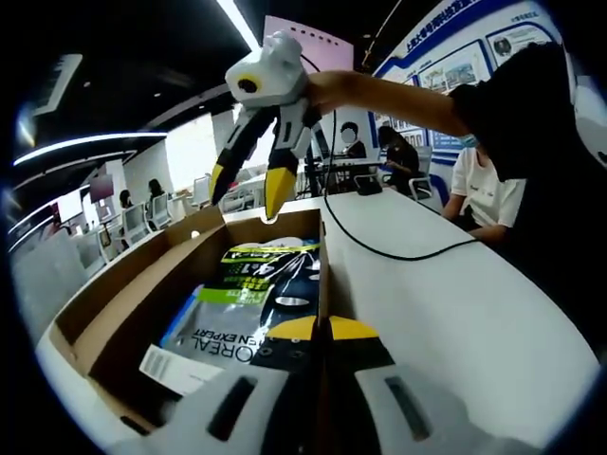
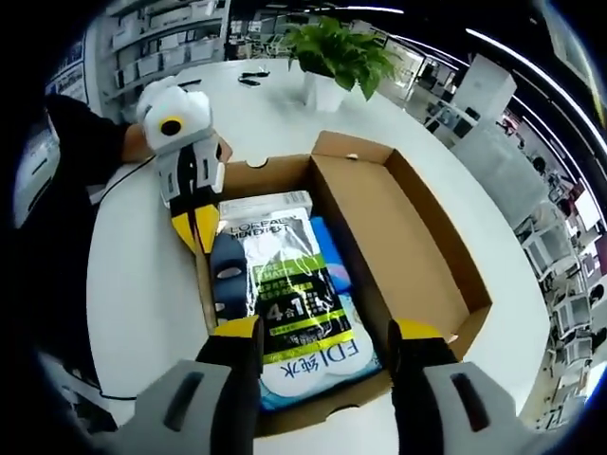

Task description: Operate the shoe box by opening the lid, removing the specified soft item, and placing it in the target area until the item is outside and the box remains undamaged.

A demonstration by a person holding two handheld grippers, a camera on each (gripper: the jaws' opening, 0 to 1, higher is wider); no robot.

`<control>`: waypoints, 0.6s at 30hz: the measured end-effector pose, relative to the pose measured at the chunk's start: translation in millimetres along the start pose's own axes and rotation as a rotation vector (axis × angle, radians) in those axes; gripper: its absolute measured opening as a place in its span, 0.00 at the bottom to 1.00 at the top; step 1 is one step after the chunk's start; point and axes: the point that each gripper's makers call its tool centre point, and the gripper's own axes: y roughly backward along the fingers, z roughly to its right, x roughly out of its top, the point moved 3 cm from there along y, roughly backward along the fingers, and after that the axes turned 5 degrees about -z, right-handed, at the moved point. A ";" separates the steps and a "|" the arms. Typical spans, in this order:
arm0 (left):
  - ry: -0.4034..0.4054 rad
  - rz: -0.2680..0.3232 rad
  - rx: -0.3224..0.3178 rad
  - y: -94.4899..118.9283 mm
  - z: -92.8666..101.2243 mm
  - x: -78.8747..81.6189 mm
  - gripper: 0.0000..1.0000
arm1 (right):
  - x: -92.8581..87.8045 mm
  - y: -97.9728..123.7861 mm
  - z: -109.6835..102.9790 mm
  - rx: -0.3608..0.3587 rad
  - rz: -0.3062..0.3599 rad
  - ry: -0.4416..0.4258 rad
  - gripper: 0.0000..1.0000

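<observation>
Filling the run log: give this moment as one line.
brown cardboard shoe box: lid open | glossy packet: inside box | left gripper: shut on box wall | right gripper: open above packet

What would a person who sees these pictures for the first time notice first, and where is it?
The open cardboard shoe box on the white table, its lid folded out flat to one side, draws the eye first. Inside lies a glossy printed packet on top of blue items. The left gripper pinches the box's side wall, while the right gripper hovers open above the box.
</observation>
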 end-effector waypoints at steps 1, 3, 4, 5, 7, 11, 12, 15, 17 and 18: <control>0.006 -0.001 0.000 -0.3 -1.8 0.1 0.02 | 0.7 -2.1 -0.8 0.027 0.010 -0.010 0.53; 0.004 -0.001 0.000 -0.5 -3.4 0.1 0.02 | 0.2 -5.7 0.6 0.059 0.010 -0.026 0.53; 0.003 0.000 0.001 -0.6 -3.9 0.1 0.02 | 0.2 -7.0 1.9 0.068 0.010 -0.027 0.53; 0.003 0.002 0.002 -0.7 -4.5 0.1 0.02 | 1.0 -8.9 3.7 0.083 0.016 -0.028 0.53; 0.005 0.000 0.003 -0.8 -5.3 0.0 0.02 | 2.0 -11.7 4.7 0.114 0.020 -0.036 0.54; 0.007 0.002 0.002 -0.9 -6.6 -0.2 0.02 | 0.3 -21.9 4.6 0.190 0.019 -0.033 0.54; 0.007 0.003 0.002 -0.9 -6.7 -0.2 0.02 | -1.9 -24.7 5.2 0.198 0.009 -0.018 0.54; 0.004 0.003 0.003 -0.8 -6.6 -0.3 0.02 | -6.7 -33.9 5.6 0.234 -0.006 -0.031 0.54; 0.005 0.004 0.003 -0.8 -6.5 -0.3 0.02 | -8.5 -39.4 5.4 0.264 -0.002 -0.046 0.54; 0.003 0.003 0.003 -0.7 -6.2 -0.3 0.02 | -9.0 -41.9 5.2 0.276 0.004 -0.056 0.54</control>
